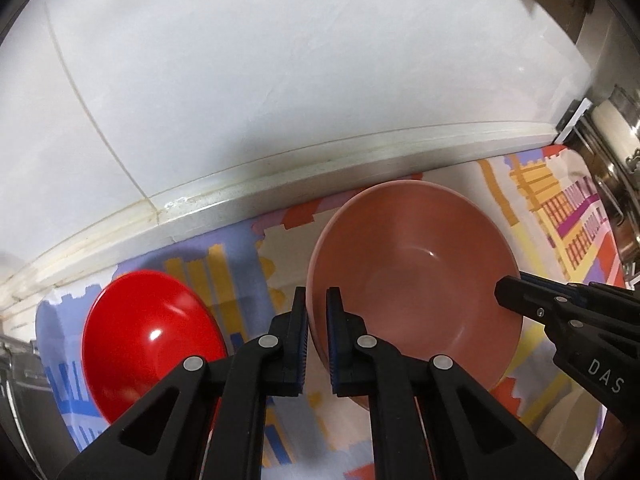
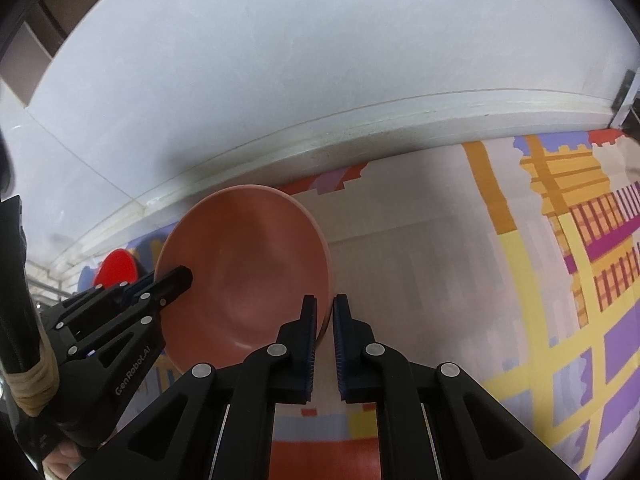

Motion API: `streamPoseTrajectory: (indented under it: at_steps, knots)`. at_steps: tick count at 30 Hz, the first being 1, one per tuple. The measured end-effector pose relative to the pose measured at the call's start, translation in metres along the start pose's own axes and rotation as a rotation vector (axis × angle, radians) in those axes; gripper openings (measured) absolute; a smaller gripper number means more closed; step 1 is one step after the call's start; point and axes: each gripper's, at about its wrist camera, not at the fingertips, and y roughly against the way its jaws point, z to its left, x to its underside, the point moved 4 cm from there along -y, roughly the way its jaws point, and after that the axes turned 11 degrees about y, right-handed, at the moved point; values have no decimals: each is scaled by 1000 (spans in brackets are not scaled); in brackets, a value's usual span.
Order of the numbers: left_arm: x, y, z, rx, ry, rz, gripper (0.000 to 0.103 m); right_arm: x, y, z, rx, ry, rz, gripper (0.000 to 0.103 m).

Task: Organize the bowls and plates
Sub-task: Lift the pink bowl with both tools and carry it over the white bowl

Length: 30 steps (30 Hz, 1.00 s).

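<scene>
Beside red bowl (image 1: 152, 344), on patterned cloth (image 2: 420, 216): both grippers pinching pink bowl (image 1: 416, 280) rim.

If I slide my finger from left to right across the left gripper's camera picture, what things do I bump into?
red bowl → left gripper → pink bowl → right gripper → shiny metal pots

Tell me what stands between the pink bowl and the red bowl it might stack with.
Nothing visible does. The pink bowl, gripped at opposite rims by the left gripper and right gripper, sits beside the red bowl; only bare patterned cloth shows in the gap between them.
</scene>
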Motion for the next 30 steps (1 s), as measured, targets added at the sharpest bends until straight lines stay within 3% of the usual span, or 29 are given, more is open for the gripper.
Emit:
streamPoseTrajectory:
  at_steps: [14,30]
  knots:
    - [52,55,-21,71,49,-44,10,37,57,0,42,27,-79,10]
    - [112,96,-64,135,29,-40,11,110,120,-13,82,14,-135,10]
